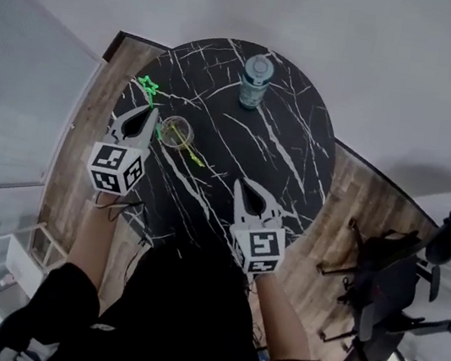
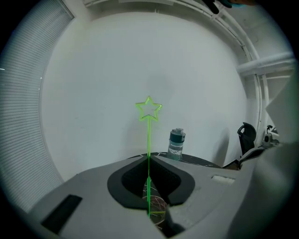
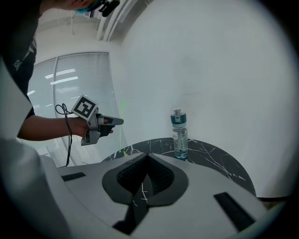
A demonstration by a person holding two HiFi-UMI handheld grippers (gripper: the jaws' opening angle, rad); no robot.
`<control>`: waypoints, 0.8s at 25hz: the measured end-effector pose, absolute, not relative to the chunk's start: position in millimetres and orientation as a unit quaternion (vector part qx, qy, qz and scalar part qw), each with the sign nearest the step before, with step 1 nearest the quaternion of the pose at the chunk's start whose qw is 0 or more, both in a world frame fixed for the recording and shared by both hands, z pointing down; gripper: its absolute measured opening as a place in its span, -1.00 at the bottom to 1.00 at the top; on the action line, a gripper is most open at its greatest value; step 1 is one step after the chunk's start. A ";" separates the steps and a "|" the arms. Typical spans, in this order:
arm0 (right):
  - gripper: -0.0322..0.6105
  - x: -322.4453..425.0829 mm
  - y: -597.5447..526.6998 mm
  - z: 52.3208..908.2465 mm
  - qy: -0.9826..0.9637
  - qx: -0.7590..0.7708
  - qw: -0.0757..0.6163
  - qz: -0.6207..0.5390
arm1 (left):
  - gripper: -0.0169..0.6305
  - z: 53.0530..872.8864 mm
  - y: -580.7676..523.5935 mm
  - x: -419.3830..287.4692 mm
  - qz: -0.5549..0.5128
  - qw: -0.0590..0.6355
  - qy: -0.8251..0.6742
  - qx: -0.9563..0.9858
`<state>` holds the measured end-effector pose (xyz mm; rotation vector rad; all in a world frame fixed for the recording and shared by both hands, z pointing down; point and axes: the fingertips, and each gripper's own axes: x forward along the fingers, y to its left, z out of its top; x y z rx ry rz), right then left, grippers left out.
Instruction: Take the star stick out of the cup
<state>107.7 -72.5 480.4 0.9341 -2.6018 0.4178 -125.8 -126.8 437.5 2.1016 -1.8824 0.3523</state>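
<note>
A thin green star stick (image 2: 148,140) stands upright, pinched between the shut jaws of my left gripper (image 2: 148,159). Its star (image 1: 147,85) rises above the left gripper (image 1: 145,111) at the table's left side. Under the jaws sits a clear cup (image 1: 175,133); the stick's lower end (image 2: 149,212) hangs over the cup (image 2: 158,205), and I cannot tell whether it is still inside. A yellow-green stick (image 1: 192,157) leans out of the cup. My right gripper (image 1: 247,186) hovers over the table's near part, shut on nothing (image 3: 148,155).
A clear water bottle with a teal cap (image 1: 255,82) stands at the far side of the round black marble table (image 1: 289,160). A black chair (image 1: 398,273) is on the wooden floor to the right. White walls lie beyond the table.
</note>
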 end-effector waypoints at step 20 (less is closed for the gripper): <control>-0.91 38.4 -54.3 471.6 -0.964 0.179 0.173 0.095 | -0.93 464.2 -21.6 -153.6 0.099 0.202 -0.731 0.644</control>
